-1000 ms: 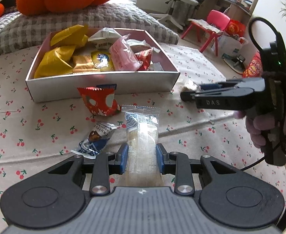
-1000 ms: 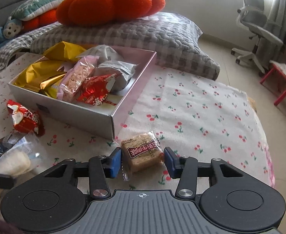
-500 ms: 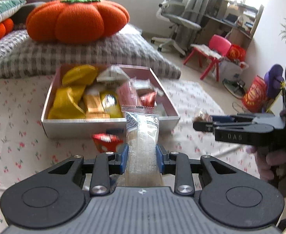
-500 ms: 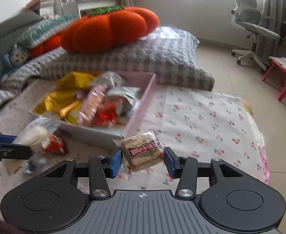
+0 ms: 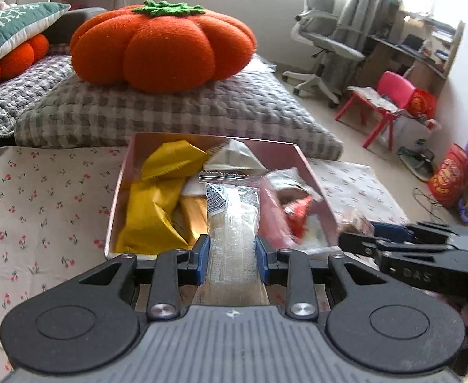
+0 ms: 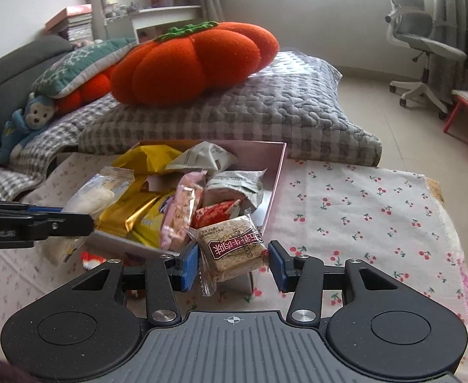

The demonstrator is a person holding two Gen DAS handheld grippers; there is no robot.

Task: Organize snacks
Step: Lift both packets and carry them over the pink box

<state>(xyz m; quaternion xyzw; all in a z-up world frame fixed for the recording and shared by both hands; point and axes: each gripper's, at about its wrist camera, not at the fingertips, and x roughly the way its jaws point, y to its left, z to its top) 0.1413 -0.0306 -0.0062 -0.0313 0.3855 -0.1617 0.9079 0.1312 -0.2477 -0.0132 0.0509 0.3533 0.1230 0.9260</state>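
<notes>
Two hand-held grippers hover over a pink box (image 5: 310, 172) of snacks set on a cherry-print cloth (image 6: 361, 210). The left gripper (image 5: 232, 255) is clenched on a long clear packet (image 5: 232, 220) holding a pale bar, its far end reaching out above the box's near wall. The right gripper (image 6: 233, 263) grasps a brown square cake (image 6: 234, 249) in red-labelled wrap, held at the box's near right corner. Inside the box lie yellow bags (image 5: 157, 204), a pink bar (image 6: 179, 217), a red packet (image 6: 216, 214) and grey-white pouches (image 6: 234, 185). A second red packet (image 6: 92, 260) lies on the cloth just outside the box. Behind, an orange pumpkin cushion (image 5: 160, 44) rests on a grey checked pillow (image 6: 234, 115).
</notes>
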